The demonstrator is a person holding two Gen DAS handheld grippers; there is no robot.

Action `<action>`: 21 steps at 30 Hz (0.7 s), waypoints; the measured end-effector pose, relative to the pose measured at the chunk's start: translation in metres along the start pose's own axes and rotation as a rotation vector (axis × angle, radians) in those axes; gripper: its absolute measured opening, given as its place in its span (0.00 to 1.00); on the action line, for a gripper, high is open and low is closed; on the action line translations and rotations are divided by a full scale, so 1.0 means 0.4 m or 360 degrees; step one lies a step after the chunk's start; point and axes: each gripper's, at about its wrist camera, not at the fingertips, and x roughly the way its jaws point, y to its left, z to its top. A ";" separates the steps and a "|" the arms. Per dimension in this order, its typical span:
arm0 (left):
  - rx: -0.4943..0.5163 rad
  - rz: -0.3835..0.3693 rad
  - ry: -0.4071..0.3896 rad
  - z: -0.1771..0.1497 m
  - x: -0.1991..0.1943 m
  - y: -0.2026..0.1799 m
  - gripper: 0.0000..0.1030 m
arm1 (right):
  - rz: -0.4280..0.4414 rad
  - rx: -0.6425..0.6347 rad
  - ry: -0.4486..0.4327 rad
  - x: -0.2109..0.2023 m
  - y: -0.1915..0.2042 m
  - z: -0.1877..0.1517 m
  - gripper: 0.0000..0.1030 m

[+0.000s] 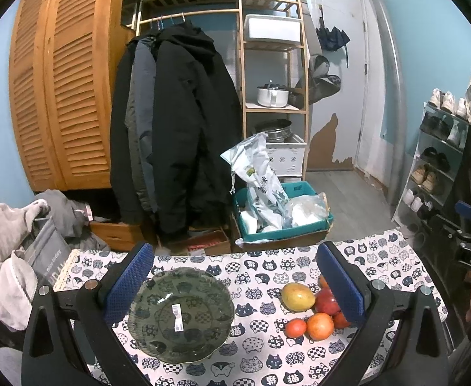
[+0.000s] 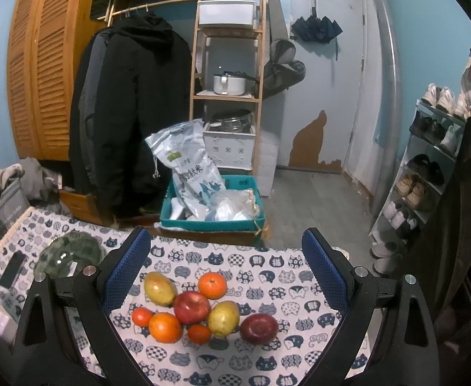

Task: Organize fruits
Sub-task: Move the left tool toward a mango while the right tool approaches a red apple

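Table, cat-print cloth [image 2: 267,263].

Left end: dark phone [image 2: 11,268], lying flat near the cloth's edge. Beside it, green glass plate [image 1: 180,313], empty, white barcode sticker near centre; in the right wrist view its near rim is cut off by the gripper frame.

Left gripper [image 1: 235,286]: blue-padded fingers spread wide, holding nothing, poised above the table with the plate below and between them. Its right finger hides part of the fruit cluster.

Right of centre, fruit in one touching cluster: mango [image 2: 159,288]; small tangerine [image 2: 142,317]; large orange [image 2: 165,327]; red apple [image 2: 192,307]; orange [image 2: 212,285] at the back; small tangerine [image 2: 199,334] at the front, partly tucked under its neighbours; second mango [image 2: 224,318]; dark red apple [image 2: 259,324].

Right gripper [image 2: 227,275]: fingers wide apart, empty, held over the cluster, touching no fruit.
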 end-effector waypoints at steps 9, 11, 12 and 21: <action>-0.0033 -0.0063 0.0145 -0.022 0.087 -0.020 0.99 | -0.0025 0.0004 0.0077 0.022 -0.026 -0.032 0.91; -0.0031 -0.0071 0.0182 -0.031 0.109 -0.029 0.99 | -0.0030 0.0000 0.0108 0.033 -0.030 -0.044 0.91; -0.0030 -0.0073 0.0193 -0.036 0.116 -0.033 0.99 | -0.0033 -0.0003 0.0123 0.038 -0.033 -0.049 0.91; -0.0046 -0.0161 0.0408 -0.094 0.224 -0.081 0.99 | -0.0066 0.0005 0.0306 0.103 -0.070 -0.121 0.91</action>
